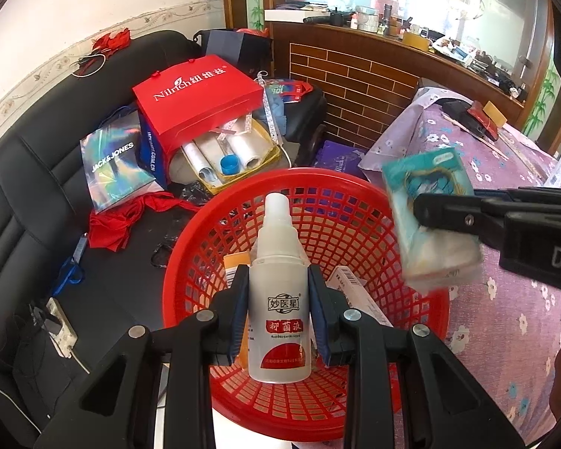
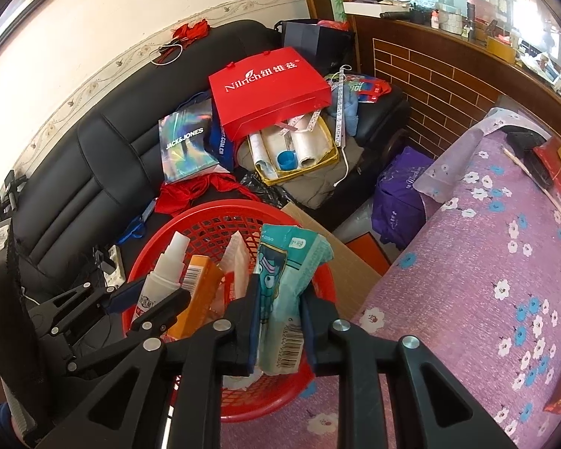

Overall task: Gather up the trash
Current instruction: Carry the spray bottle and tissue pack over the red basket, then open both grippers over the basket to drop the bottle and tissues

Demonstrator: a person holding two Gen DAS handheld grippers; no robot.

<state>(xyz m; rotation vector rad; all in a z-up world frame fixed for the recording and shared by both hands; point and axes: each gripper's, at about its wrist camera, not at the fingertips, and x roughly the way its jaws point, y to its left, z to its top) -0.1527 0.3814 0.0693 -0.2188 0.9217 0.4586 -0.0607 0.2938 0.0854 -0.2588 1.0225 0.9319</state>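
Over the red basket (image 1: 318, 202), both grippers carry trash. Left gripper (image 1: 278, 310) is clamped on the white spray bottle (image 1: 276, 299), upright, above the basket's middle. Right gripper (image 2: 280, 321) has the teal tissue pack (image 2: 280, 284) between its jaws; whether the pads press it I cannot tell. Advice: drop both well inside the rim, clear of the orange box (image 2: 198, 284).
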